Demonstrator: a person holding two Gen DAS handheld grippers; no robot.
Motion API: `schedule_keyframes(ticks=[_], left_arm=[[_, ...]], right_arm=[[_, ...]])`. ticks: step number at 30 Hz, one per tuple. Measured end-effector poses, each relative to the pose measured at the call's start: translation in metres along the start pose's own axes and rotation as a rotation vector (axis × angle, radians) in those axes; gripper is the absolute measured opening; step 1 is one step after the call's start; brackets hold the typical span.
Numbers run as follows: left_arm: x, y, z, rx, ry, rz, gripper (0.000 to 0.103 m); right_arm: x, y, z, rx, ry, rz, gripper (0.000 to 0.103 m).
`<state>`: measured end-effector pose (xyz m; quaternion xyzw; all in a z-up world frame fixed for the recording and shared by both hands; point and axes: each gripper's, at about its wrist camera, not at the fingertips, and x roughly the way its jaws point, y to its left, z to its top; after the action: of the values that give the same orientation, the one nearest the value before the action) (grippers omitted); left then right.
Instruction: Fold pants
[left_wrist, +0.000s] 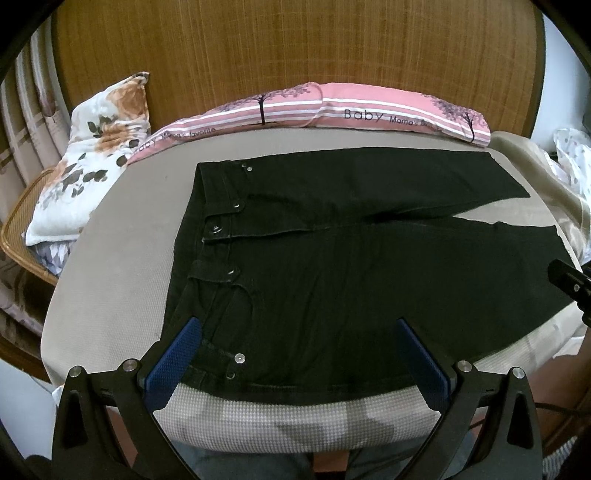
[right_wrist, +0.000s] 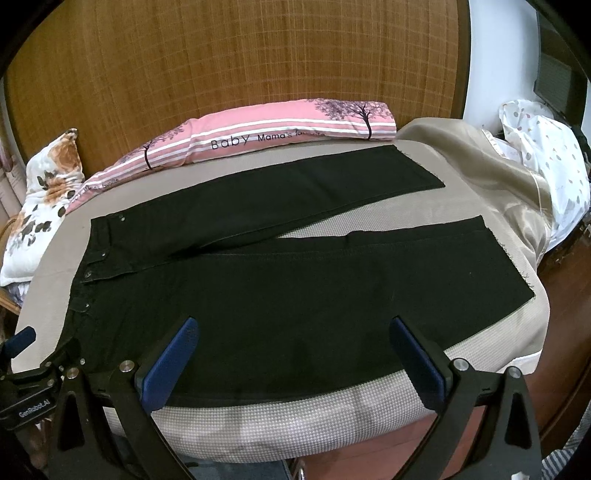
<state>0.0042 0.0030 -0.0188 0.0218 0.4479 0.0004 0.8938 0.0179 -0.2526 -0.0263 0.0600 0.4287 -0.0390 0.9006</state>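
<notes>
Black pants (left_wrist: 332, 258) spread flat on the bed (left_wrist: 122, 266), legs parted, ready for folding lengthwise. Left hand-held gripper (left_wrist: 295, 354) and right hand-held gripper (right_wrist: 291, 350) poised over the pants' near edge, jaws apart, gripping nothing.

cloth under my tools
matt black denim pants (left_wrist: 332, 266) with shiny metal studs; waffle-textured beige bedcover (left_wrist: 110, 280).
</notes>
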Motion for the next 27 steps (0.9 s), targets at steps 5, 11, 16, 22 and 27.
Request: schedule_keyframes(ticks=[5,11,16,22,27], left_arm=[[0.001,0.0,-0.001,-0.001,0.0,0.001,0.103],[0.001,0.0,-0.001,-0.001,0.001,0.0,0.103],[0.003,0.005,-0.001,-0.012,0.011,-0.016,0.103],[0.012,0.039,0.017,-0.117,0.021,-0.113,0.103],[0.021,0.079,0.047,-0.186,-0.02,-0.119,0.102]], right_arm=[[0.001,0.0,-0.001,0.0,0.005,-0.001,0.102],[0.002,-0.002,-0.001,0.001,0.002,0.007,0.102],[0.004,0.0,0.0,0.0,0.002,0.013,0.102],[0.007,0.003,0.008,-0.007,0.001,0.071,0.102],[0.011,0.013,0.018,-0.025,0.001,0.146,0.102]])
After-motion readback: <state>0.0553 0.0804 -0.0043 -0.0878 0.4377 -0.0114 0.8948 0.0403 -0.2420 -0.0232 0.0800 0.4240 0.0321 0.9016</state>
